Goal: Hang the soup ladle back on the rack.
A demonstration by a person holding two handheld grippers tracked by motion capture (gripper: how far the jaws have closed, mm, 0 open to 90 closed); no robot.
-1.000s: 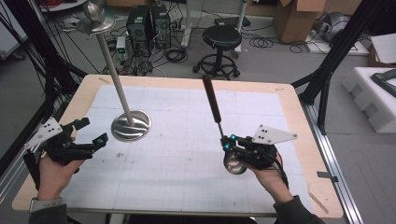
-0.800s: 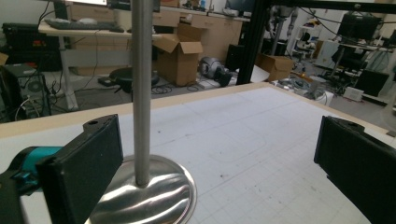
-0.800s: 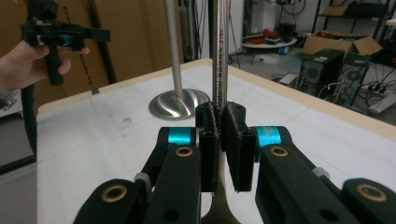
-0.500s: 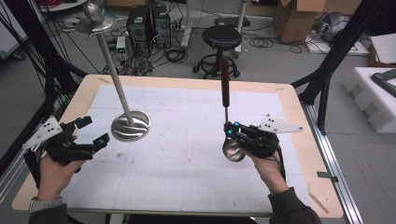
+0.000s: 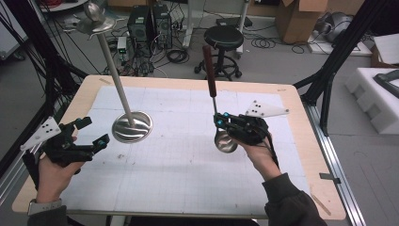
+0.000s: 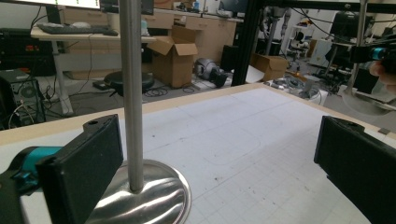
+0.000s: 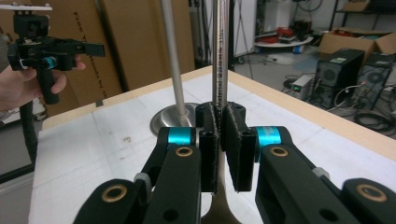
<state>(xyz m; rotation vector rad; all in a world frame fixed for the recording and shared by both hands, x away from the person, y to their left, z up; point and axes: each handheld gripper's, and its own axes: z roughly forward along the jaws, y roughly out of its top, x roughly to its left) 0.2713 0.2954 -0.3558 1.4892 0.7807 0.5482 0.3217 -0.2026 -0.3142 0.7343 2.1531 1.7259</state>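
Steel ladle (image 5: 225,140) stands upright in the right gripper (image 5: 220,120), its bowl hanging just below the jaws and close above the table (image 5: 188,188), its dark wooden handle rising straight up past them. In the right gripper view, the two black jaws are pressed together on the ladle's thin metal shaft (image 7: 219,56), with no gap visible between pad and shaft. The ladle's long axis runs vertically, at right angles to the jaws.

A stand (image 5: 132,126) sits ahead of and to the left of that gripper, well apart from it. It has a round steel base flat on the table and a tall pole that ends in a small dish-like top (image 5: 96,20) high above the table. In the right gripper view, the pole (image 7: 172,51) rises just left of the ladle's shaft and farther away.

The left gripper (image 5: 89,134) is held above the table, just beside the stand's base on its near left side. In the left gripper view, its jaws are spread wide with nothing between the pads; the pole (image 6: 131,93) stands ahead, close to the left jaw. This empty gripper is much the nearer of the two to the stand.

Judging from this, the ladle would have to travel leftward and upward from the right gripper to reach the stand's top.
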